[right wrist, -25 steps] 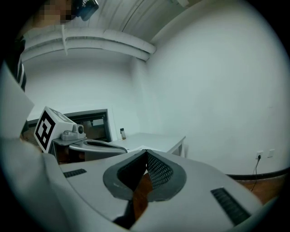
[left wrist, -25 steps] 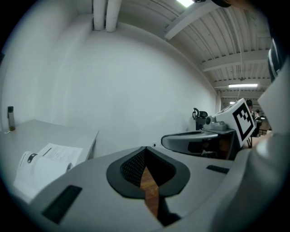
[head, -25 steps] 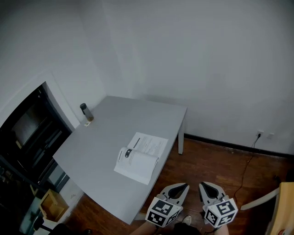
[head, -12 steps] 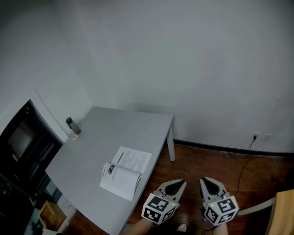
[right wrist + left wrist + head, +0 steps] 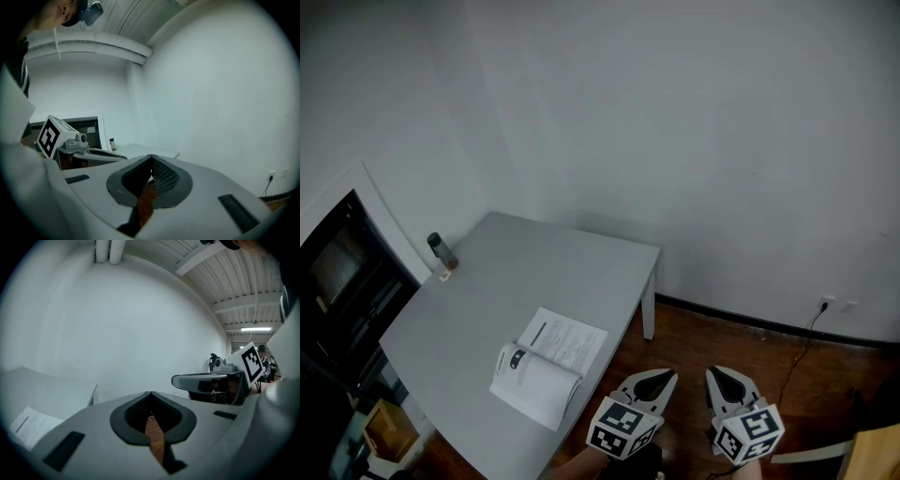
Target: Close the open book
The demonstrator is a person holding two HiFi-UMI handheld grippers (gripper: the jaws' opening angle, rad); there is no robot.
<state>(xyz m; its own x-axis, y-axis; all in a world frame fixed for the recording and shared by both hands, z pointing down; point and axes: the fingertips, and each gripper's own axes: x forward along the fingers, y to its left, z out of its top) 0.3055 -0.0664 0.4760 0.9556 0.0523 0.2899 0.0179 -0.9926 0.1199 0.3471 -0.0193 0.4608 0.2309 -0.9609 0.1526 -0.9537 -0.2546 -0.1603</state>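
An open book (image 5: 546, 366) lies flat on the near right part of the grey table (image 5: 534, 272), its white printed pages up. Both grippers hang over the wooden floor, to the right of the table's near corner and apart from the book. My left gripper (image 5: 661, 375) is shut with nothing in it, its tips meeting in the left gripper view (image 5: 150, 393). My right gripper (image 5: 717, 373) is shut and empty too, its jaws closed to a point (image 5: 151, 156). One page of the book (image 5: 33, 426) shows at the lower left of the left gripper view.
A small dark bottle (image 5: 439, 249) stands at the table's far left edge. A black cabinet (image 5: 337, 281) sits left of the table, with a cardboard box (image 5: 380, 427) below. A wall socket (image 5: 836, 305) with a cable and a wooden chair part (image 5: 872, 455) are at the right.
The table and book have slid left and lower in the head view, and more wall shows. Both grippers stay side by side at the bottom edge, still shut.
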